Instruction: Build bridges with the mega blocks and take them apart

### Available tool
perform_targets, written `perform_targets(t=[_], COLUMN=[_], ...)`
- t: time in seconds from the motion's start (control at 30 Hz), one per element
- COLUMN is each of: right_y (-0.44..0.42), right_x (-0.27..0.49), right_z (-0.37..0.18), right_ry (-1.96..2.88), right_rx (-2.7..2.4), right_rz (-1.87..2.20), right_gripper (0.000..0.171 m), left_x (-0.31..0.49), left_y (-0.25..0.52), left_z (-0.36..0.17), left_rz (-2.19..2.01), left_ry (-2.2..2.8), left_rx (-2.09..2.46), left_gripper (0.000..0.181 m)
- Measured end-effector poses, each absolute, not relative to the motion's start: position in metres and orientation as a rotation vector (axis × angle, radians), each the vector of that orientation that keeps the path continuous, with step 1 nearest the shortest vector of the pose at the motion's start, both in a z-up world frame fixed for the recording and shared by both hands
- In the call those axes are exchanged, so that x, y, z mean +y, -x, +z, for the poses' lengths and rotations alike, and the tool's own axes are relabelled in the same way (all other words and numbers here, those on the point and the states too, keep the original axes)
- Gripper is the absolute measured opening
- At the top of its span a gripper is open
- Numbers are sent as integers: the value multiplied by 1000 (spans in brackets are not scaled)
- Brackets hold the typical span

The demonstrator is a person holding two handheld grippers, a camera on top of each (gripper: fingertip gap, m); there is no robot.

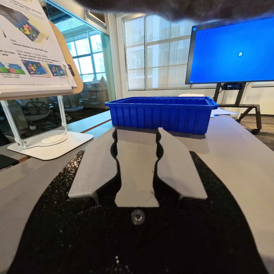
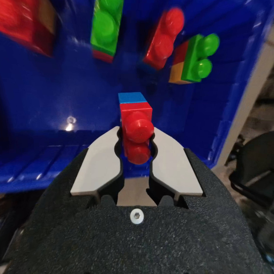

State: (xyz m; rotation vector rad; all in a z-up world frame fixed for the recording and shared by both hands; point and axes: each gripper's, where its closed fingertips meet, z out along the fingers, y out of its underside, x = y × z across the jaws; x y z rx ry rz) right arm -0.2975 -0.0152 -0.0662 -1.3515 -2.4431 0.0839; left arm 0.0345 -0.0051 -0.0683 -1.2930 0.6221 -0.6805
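Right tool [image 2: 137, 135] clamped on red block [image 2: 137, 130] with blue block [image 2: 132, 97] attached, above blue bin [image 2: 44, 96]: likely lifting stack for separation. Left tool [image 1: 137, 129] apart, empty, idle over surface [image 1: 229, 148].

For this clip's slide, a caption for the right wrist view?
Right gripper shut on a red-and-blue block stack over the blue bin.

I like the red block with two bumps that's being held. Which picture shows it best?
The right wrist view shows it best: the red two-stud plastic block, pressed onto a blue block, sits close up, gripped in the right tool. The left wrist view shows none of it, only a blue plastic bin on a table.
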Motion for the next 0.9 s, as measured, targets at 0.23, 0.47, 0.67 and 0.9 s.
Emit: perform_targets(t=[0.23, 0.47, 0.67, 0.9], right_y=[160, -4, -54, -56], right_x=[-7, 15, 16, -6], right_z=[59, 28, -28, -46], right_ry=[1353, 1431, 1416, 1328], right_rx=[-1870, -1206, -976, -1038], right_rz=[673, 995, 1134, 1352], right_gripper=[36, 35, 35, 36], left_x=[-9, -11, -2, -15], left_y=[-38, -26, -16, -36], left_z=[-65, -51, -50, -59], left_rz=[-794, -1033, -1085, -1232], left_ry=[1267, 1215, 1238, 1279], left_rx=[625, 512, 440, 574], left_gripper=[61, 86, 90, 65])
